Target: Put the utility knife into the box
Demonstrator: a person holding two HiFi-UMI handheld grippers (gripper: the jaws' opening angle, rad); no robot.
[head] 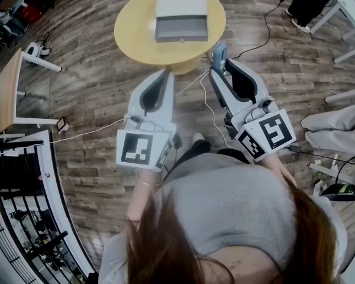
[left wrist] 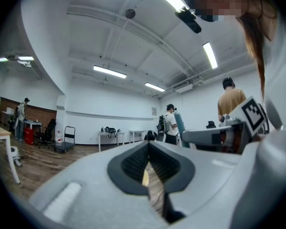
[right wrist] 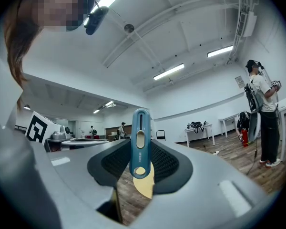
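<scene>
A blue utility knife (right wrist: 139,142) stands upright between the pads of my right gripper (right wrist: 139,163), which is shut on it. In the head view the knife (head: 219,53) sticks out past the right gripper (head: 218,70), just short of the near edge of a round yellow table (head: 133,37). An open grey box (head: 181,20) with a white lid lies on that table. My left gripper (head: 165,74) is beside the right one, its jaws shut with nothing between them, also just short of the table edge. Seen from the left gripper (left wrist: 148,147), a sliver of yellow table (left wrist: 145,178) shows behind the pads.
White and black cables (head: 208,108) trail over the wooden floor under the grippers. A wooden desk (head: 3,93) stands at the left, a white desk frame (head: 349,10) at the far right. Another person's legs (head: 331,123) are at the right. Several people stand farther off in the room.
</scene>
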